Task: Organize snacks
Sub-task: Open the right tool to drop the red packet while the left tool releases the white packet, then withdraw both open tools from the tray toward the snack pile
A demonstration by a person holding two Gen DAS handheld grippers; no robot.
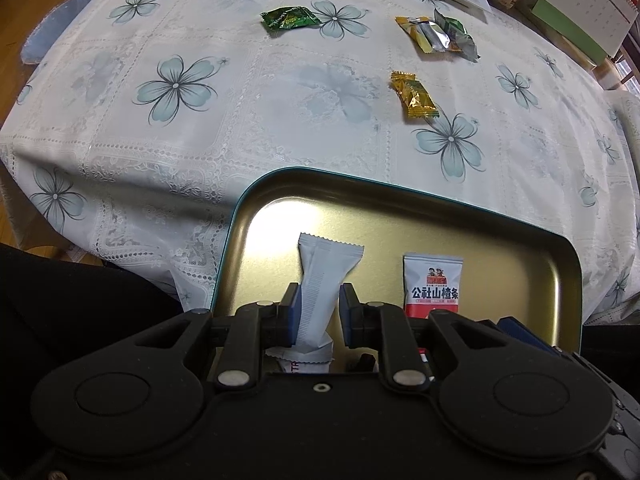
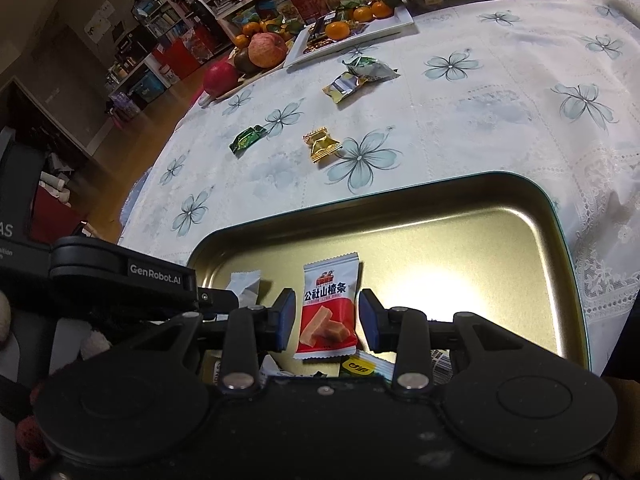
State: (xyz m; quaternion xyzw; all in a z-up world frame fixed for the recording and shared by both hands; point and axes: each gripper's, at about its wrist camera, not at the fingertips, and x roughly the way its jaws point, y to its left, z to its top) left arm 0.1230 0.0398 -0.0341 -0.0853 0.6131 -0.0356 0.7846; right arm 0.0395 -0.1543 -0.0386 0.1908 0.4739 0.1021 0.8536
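Note:
A gold metal tray [image 1: 360, 180] sits at the near edge of the flowered tablecloth. My left gripper [image 1: 318, 308] hangs over the tray's left part, pads pressed on a creased white snack packet [image 1: 324, 268]. A red-and-white haw-strip packet [image 1: 434, 284] lies flat in the tray beside it. In the right wrist view my right gripper [image 2: 328, 316] stands open above that red packet [image 2: 326, 280], a gap showing on each side. Loose on the cloth are a green candy [image 1: 289, 18], a gold candy [image 1: 414, 98], and a yellow-silver wrapper touching a green one [image 1: 436, 36].
More wrappers [image 2: 364, 368] lie in the tray's near end, partly hidden by the gripper body. White plates with oranges [image 2: 352, 36] and an apple [image 2: 267, 49] stand at the far edge. A desk calendar [image 1: 592, 4] is far right. The table drops off at left [image 1: 24, 184].

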